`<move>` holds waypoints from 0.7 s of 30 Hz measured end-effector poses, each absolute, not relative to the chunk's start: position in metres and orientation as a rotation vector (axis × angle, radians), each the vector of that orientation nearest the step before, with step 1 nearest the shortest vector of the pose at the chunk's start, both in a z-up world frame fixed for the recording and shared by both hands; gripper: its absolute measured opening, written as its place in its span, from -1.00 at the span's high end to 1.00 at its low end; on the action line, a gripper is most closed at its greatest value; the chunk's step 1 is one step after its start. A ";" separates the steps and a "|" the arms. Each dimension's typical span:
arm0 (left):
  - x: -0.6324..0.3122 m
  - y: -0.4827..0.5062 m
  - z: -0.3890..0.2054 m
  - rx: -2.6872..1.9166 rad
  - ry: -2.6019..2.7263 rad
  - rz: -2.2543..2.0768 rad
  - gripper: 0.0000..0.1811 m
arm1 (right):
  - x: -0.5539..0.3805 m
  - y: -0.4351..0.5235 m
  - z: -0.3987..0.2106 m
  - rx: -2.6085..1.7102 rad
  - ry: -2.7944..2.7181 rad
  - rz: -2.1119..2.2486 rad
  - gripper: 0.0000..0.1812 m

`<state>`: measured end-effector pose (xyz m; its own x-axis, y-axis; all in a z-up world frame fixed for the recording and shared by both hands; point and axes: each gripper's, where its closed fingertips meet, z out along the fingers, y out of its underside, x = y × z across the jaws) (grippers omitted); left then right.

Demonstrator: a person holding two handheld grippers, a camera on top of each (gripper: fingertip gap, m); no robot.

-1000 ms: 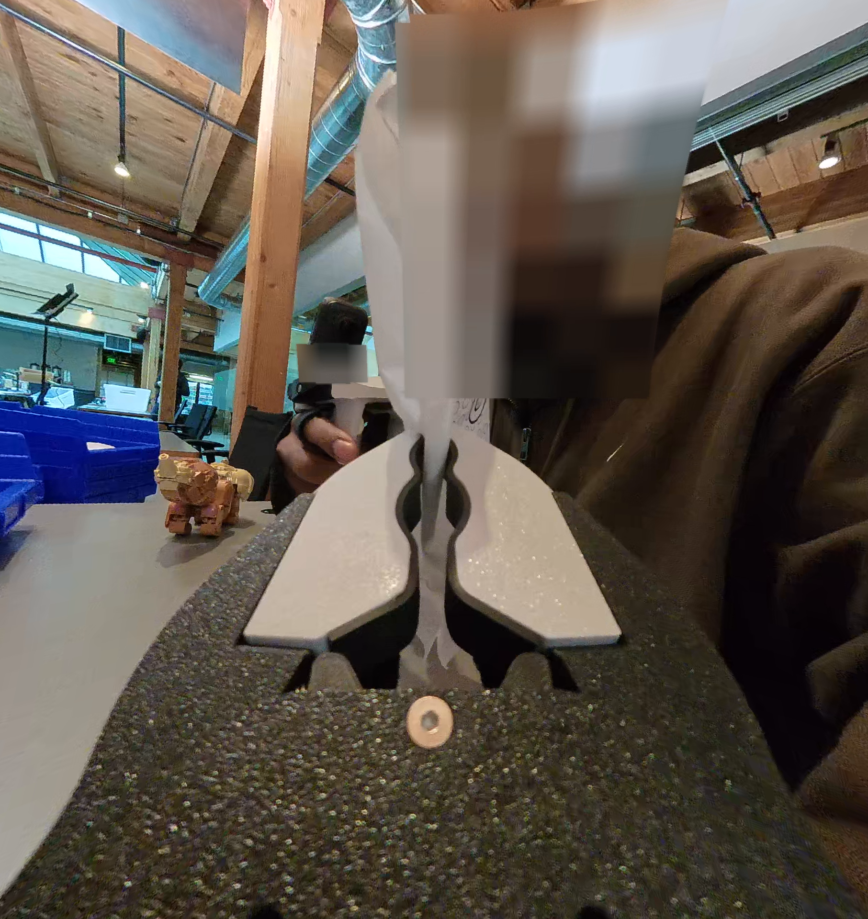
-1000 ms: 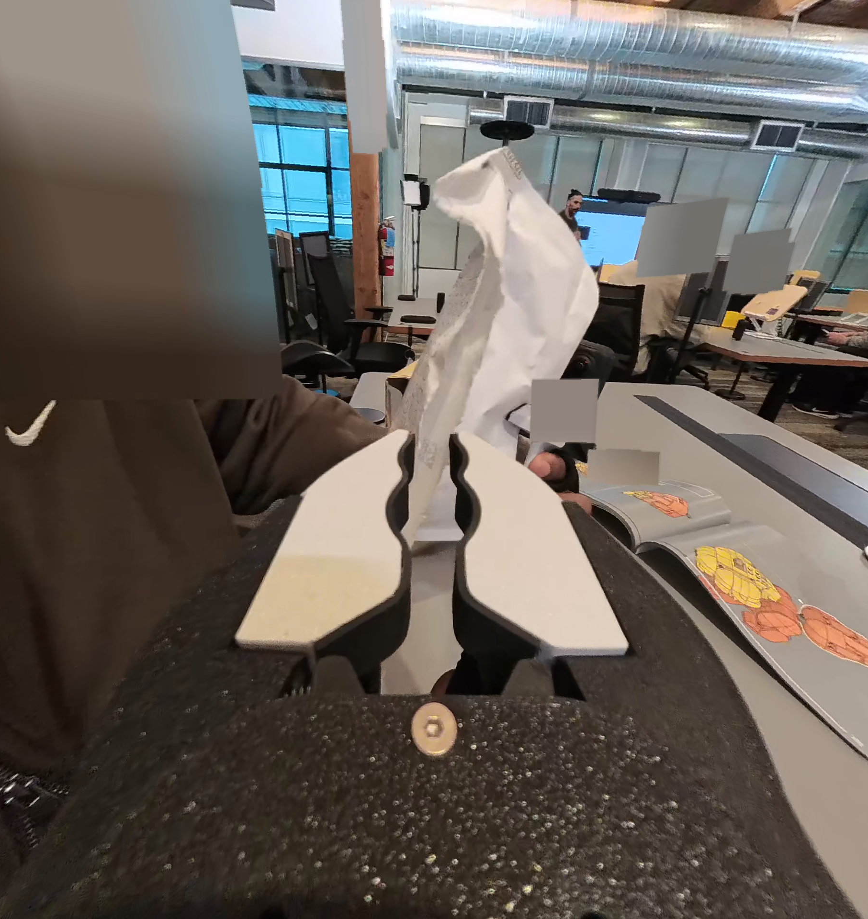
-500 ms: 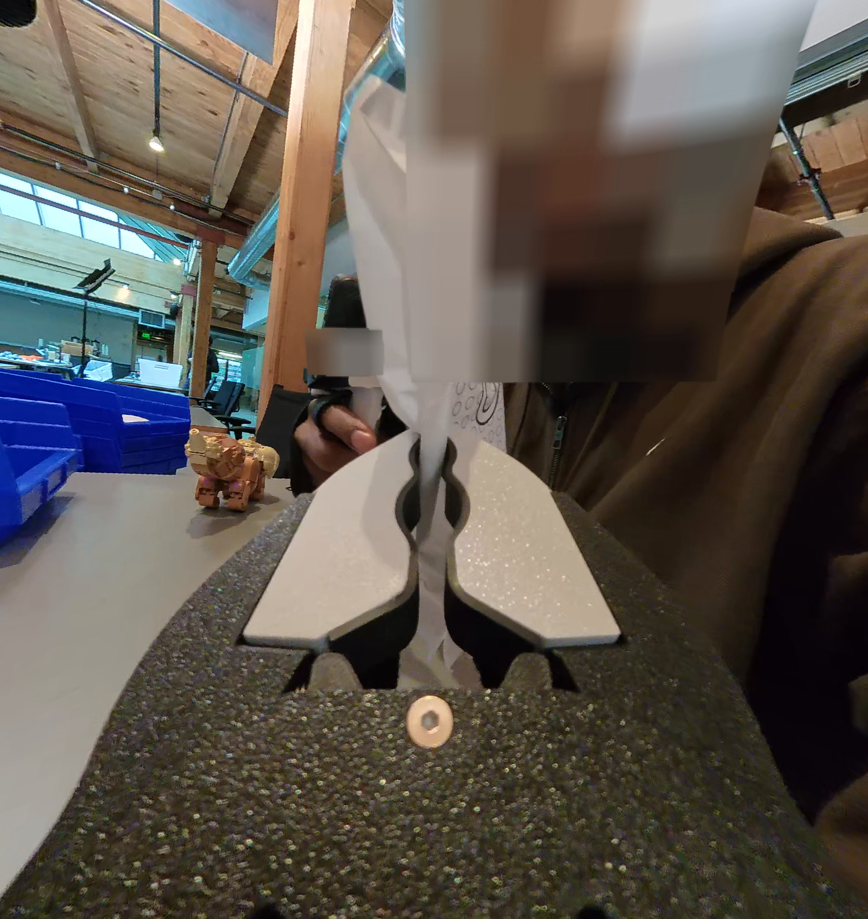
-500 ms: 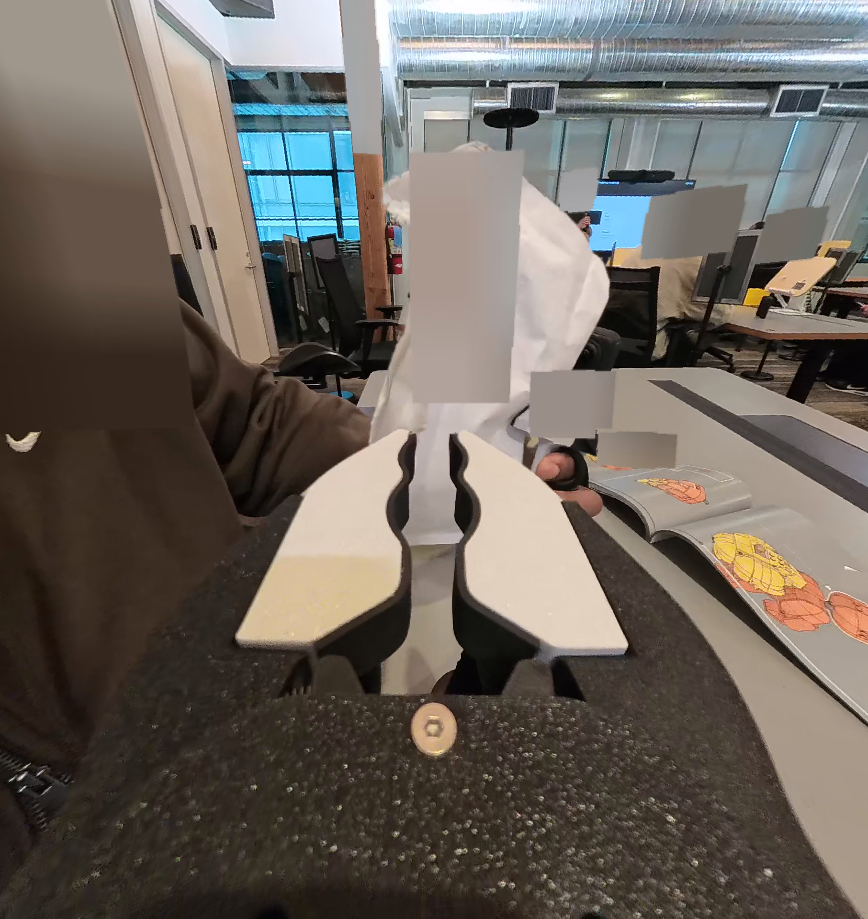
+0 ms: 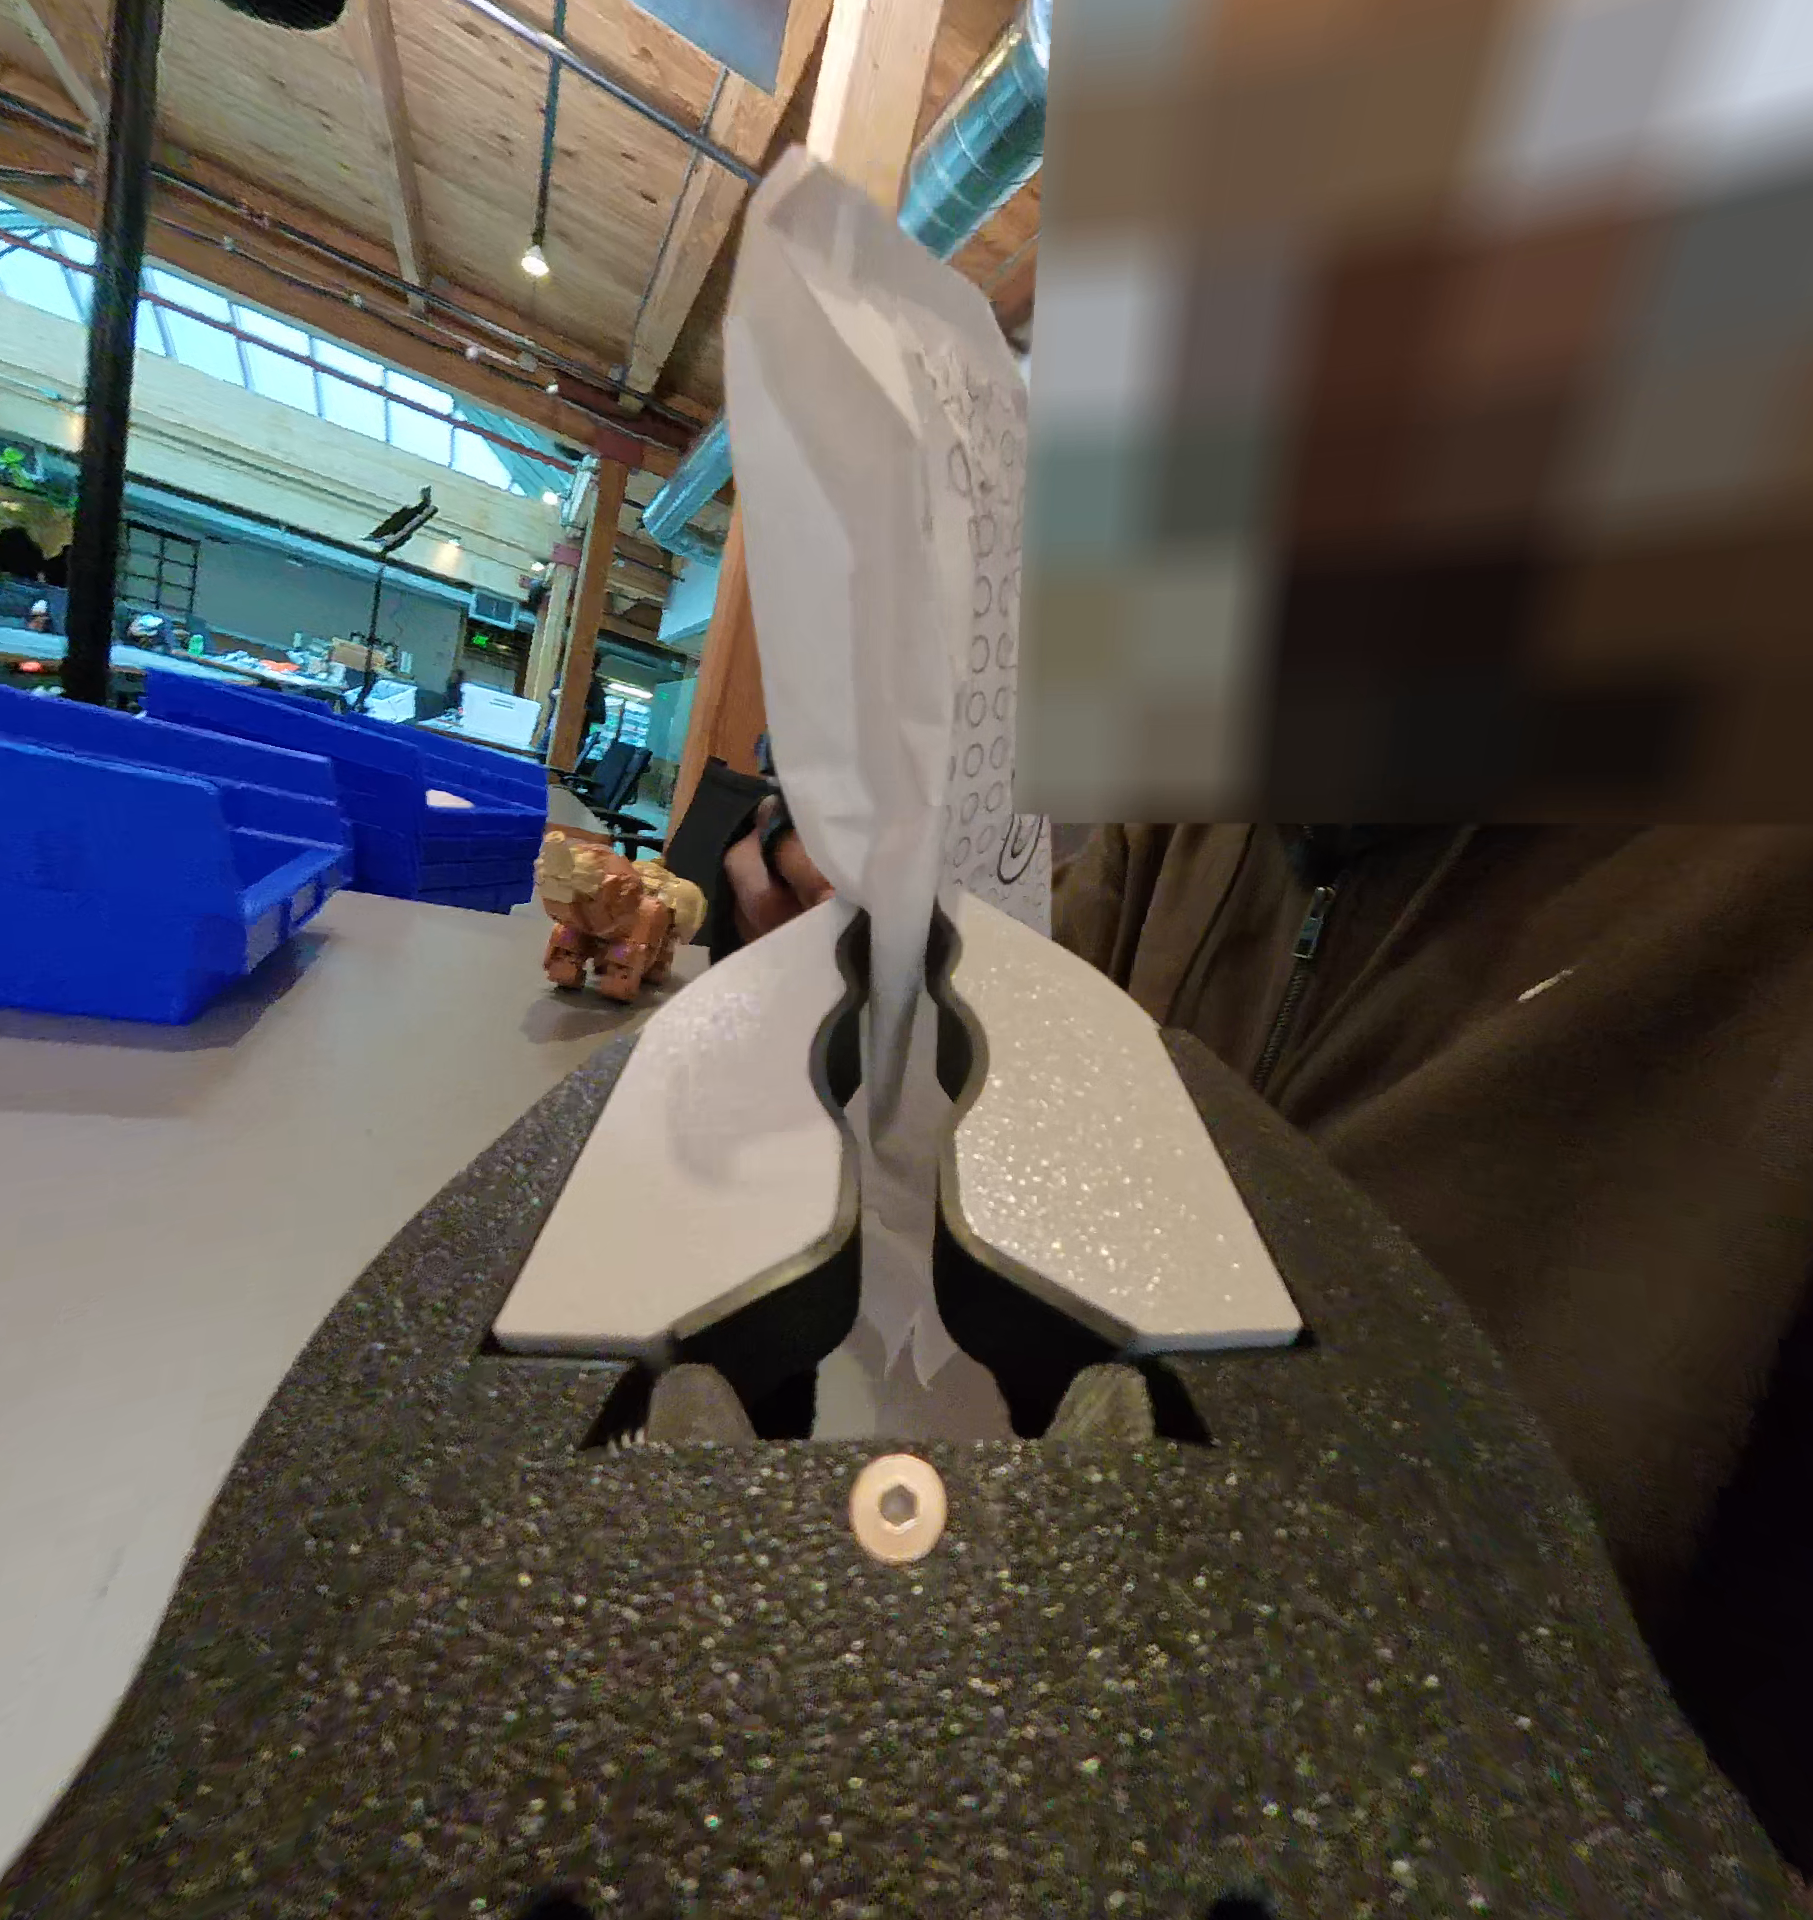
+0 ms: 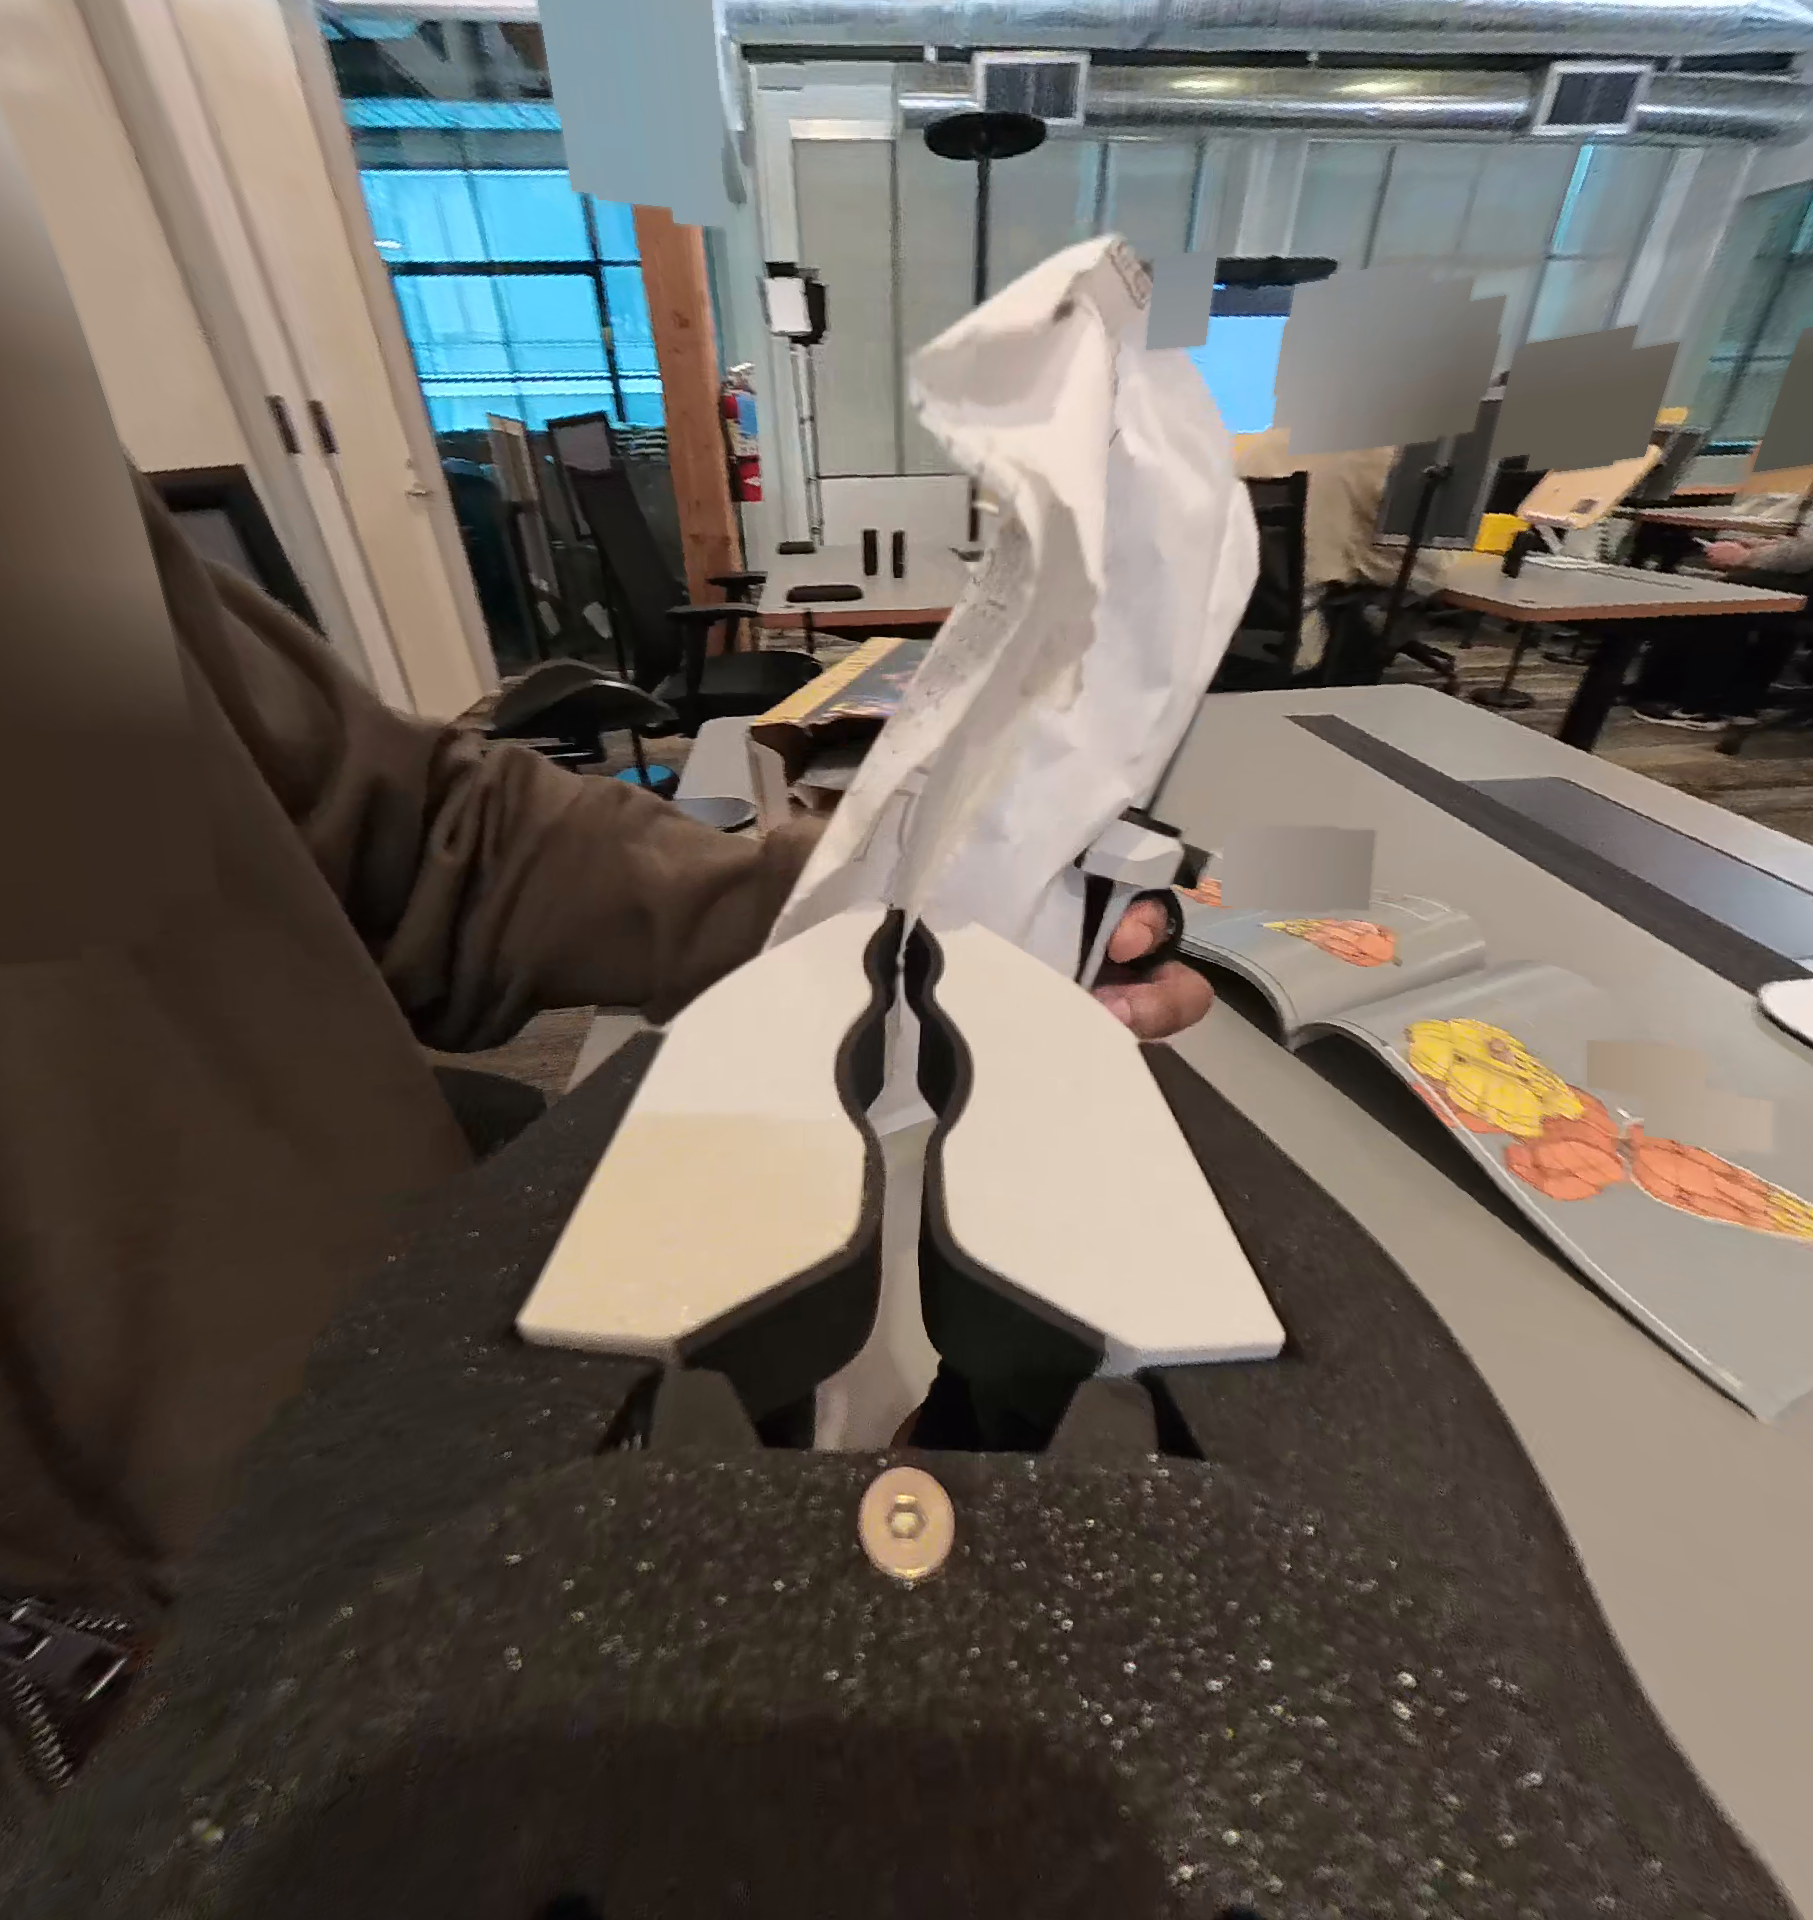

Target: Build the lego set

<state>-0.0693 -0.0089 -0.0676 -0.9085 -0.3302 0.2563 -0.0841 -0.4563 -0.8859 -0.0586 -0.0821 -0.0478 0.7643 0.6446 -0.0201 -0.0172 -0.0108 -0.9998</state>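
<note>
Right fingers now pinching white paper bag, previously apart

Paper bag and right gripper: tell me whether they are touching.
Touching. The right wrist view shows the right gripper with its jaws pinched on the lower edge of the white paper bag.

The white paper bag is standing pinched in the left claw, blocking its front. To its left, bare surface is lying open, bounded farther off by blue bins and a brown brick animal.
</note>
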 end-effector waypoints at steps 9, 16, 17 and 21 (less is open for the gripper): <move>-0.030 0.043 -0.077 -1.347 1.291 -1.597 0.22 | 0.023 -0.073 -0.056 -1.707 -0.176 0.104 1.00; -0.008 -0.057 -0.056 -1.369 1.388 -1.349 0.09 | 0.028 -0.059 -0.076 -1.820 -0.112 -0.216 1.00; -0.006 -0.061 -0.053 -1.375 1.373 -1.317 0.09 | 0.025 -0.057 -0.078 -1.824 -0.116 -0.232 1.00; -0.003 -0.053 -0.051 -1.450 1.302 -1.230 0.12 | 0.013 -0.054 -0.079 -1.812 -0.141 -0.271 1.00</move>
